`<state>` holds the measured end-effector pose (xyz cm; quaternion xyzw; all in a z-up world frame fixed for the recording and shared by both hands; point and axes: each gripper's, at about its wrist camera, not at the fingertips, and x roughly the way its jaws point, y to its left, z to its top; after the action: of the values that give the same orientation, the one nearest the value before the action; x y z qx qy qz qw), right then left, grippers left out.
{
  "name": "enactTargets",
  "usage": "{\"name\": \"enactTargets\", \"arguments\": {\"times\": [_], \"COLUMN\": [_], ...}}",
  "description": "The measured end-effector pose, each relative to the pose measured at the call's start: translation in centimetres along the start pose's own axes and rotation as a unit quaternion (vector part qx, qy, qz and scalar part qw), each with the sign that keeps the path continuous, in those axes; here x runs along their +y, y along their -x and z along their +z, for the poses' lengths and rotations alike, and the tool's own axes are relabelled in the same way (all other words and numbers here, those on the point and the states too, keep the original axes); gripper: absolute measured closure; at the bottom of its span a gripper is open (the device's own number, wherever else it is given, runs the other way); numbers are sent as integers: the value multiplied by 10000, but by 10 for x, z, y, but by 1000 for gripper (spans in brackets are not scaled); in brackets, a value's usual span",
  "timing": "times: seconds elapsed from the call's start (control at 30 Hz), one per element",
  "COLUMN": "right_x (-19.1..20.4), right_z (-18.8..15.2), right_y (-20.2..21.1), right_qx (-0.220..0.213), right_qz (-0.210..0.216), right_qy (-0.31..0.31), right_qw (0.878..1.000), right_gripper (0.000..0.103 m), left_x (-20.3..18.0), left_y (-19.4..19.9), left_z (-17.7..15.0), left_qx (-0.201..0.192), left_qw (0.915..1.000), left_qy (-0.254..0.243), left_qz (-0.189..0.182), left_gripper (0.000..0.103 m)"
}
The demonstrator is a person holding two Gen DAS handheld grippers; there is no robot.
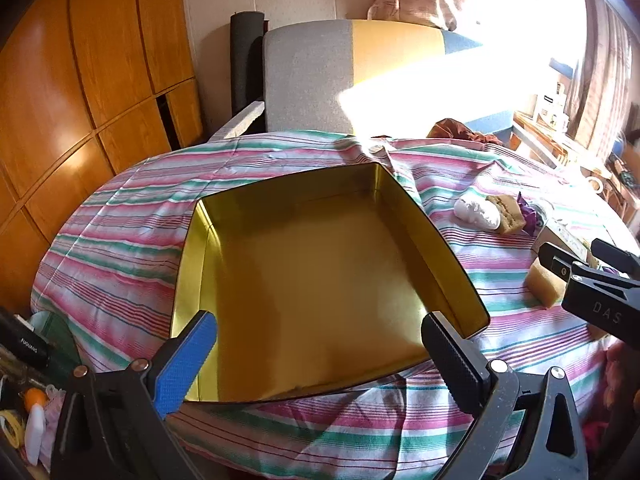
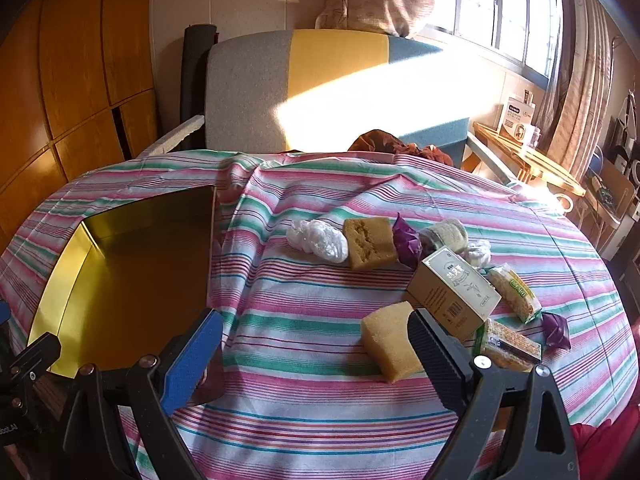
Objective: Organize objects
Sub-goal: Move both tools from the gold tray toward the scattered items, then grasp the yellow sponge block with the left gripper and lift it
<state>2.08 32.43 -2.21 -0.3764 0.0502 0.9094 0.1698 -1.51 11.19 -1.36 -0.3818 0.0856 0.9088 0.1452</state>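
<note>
Tablecloth [image 2: 320, 400] in pink, green and white stripes spreads under both tools, with a gold tin [image 1: 312, 280] and a scatter of small items on it.

The tin, open-topped and bare inside, lies straight ahead of the left gripper [image 1: 320, 356], whose jaws stand wide apart over its near rim and grasp nothing. The right gripper [image 2: 316, 360] is likewise spread and holds nothing; the tin lies ahead to its left. Just beside its right finger sits a yellow sponge [image 2: 388, 344], with a tan carton [image 2: 452, 296] touching behind it. Farther ahead lie a darker sponge [image 2: 368, 242], a white crumpled bag [image 2: 320, 240] and a purple wrapper [image 2: 406, 242], and to the right two noodle packets [image 2: 508, 346].
</note>
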Motion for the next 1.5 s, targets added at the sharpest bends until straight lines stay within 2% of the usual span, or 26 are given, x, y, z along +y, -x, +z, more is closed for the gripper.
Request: {"name": "enactTargets", "arguments": {"times": [0.2,0.5,0.67,0.8,0.97,1.1,1.2,1.27,1.33,1.37,1.4,1.43,1.5], "right_x": [-55,-183,-230,-242,-242,-243,-245,-246,-246,-247,-247,-246,-244], "right_z": [12,20,2,-2,-4,-4,-4,-5,-5,-5,-5,-5,-4], "right_y": [-3,-23,-31,-33,-33,-35,-35,-36,-37,-38,-39,-40,-42], "right_qx": [36,-2,-32,6,32,38,10,23,52,74,97,123,168], "right_qz": [-392,-1088,-895,-701,-473,-365,-330,-298,-284,-268,-237,-212,-208], "right_qy": [-150,-1164,-2203,-2541,-2622,-2676,-2709,-2730,-2728,-2728,-2726,-2716,-2655], "right_qw": [9991,9872,9713,9646,9638,9628,9620,9616,9616,9617,9618,9621,9637], "right_gripper": [8,8,8,8,8,8,8,8,8,8,8,8,9], "left_x": [-30,-106,-155,-193,-235,-251,-264,-275,-283,-283,-280,-276,-273], "left_y": [-5,-15,-29,-52,-81,-106,-118,-128,-138,-141,-142,-140,-135], "left_z": [13,26,31,30,25,30,34,33,29,27,24,23,20], "left_qx": [-86,-122,-16,244,648,1105,1222,1234,1268,1353,1439,1443,1343], "left_qw": [9986,9877,9793,9717,9624,9639,9665,9680,9687,9661,9616,9582,9591], "left_qy": [-420,-1204,-1560,-1807,-2034,-1601,-1331,-1340,-1437,-1398,-1246,-1094,-1156], "left_qz": [-315,-991,-1289,-1505,-1678,-1820,-1823,-1725,-1575,-1698,-1977,-2214,-2208], "left_gripper": [0,0,0,0,0,0,0,0,3,13,30,35,39]}}
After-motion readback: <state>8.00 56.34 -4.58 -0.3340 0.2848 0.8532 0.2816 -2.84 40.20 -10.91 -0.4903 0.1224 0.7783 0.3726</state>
